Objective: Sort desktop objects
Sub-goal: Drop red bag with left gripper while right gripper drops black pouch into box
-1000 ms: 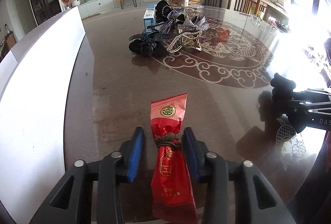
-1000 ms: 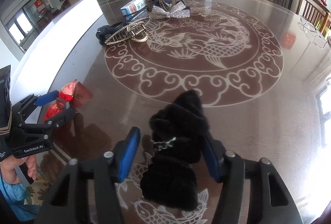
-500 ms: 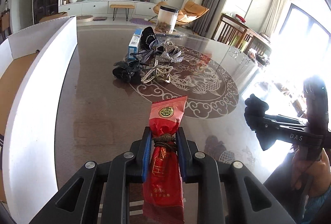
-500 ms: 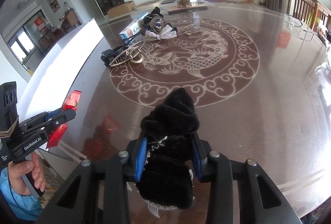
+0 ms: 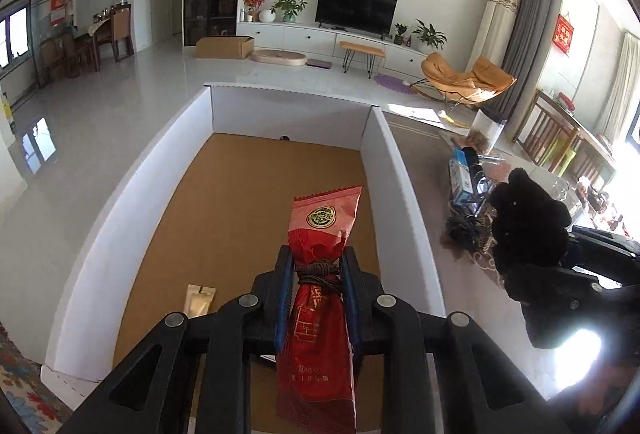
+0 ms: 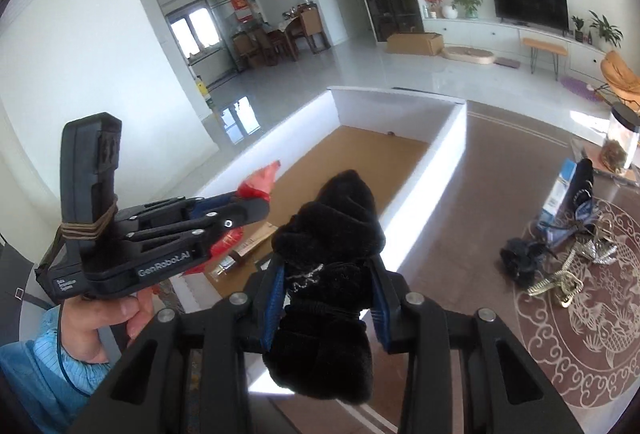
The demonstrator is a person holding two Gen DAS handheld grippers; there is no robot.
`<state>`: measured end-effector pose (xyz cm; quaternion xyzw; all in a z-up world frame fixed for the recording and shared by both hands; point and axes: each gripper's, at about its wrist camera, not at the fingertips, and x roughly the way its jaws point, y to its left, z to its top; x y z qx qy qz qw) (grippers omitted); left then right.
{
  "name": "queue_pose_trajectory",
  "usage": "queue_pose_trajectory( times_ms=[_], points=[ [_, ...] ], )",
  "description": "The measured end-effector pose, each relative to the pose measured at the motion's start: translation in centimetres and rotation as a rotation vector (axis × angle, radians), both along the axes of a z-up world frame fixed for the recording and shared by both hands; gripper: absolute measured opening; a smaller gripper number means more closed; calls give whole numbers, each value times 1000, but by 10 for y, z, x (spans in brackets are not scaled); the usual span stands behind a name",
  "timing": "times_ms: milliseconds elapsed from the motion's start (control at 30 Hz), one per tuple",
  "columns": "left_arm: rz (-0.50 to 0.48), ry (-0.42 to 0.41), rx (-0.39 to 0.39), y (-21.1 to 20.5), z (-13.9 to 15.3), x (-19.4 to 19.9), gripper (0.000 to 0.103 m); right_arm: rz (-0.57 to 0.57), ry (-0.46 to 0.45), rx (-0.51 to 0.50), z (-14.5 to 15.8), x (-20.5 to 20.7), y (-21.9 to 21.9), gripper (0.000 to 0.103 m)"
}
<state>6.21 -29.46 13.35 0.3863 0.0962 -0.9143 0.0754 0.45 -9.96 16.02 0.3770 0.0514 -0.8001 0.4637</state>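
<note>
Left wrist view showed my left claw [image 5: 316, 274] pinching the red packet [image 5: 318, 298], long axis pointing up-frame over the box [image 5: 384, 169] floor. My right claw [image 6: 328, 286] squeezed the black scrunchie [image 6: 326, 258] beside the box wall, lower centre, farther out.

My left claw [image 6: 256, 207] is matte black with blue pads and silver screws; behind it, white "GenRobot.AI" lettering marks the body, brown cord binds the upright handle, and my sleeve [image 6: 36, 366] is light blue.
</note>
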Motion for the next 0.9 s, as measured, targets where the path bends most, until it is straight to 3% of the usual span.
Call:
queue_pose_trajectory(
  times_ms=[100, 233, 300, 333, 367, 467, 567, 667, 733, 900],
  points=[
    [67, -72, -6, -35, -26, -8, 22, 67, -16, 28, -11, -5, -53, 38],
    [137, -192, 3, -61, -58, -9, 25, 79, -36, 59, -36, -19, -92, 40],
    [161, -215, 6, -65, -66, -6, 34, 68, -56, 66, -48, -28, -101, 60],
    [161, -210, 4, -64, -67, -3, 41, 58, -62, 64, -51, -31, -102, 85],
    [158, -194, 1, -62, -66, -1, 56, 45, -58, 40, -52, -32, -98, 92],
    [183, -139, -49, -56, -58, 7, 76, 12, -57, -30, -49, -37, -80, 92],
    [198, -116, -87, -51, -54, 11, 77, -23, -25, -67, -42, -33, -54, 92],
    [165, -66, -73, -31, -46, 17, 77, -74, 57, -86, -35, -25, -13, 95],
    [118, -30, -94, -7, -34, 19, 77, -134, 124, -69, -38, -19, 24, 102],
    [-127, 97, -84, 88, 11, 24, 77, -342, 202, 57, -72, -17, 137, 103]
  ],
)
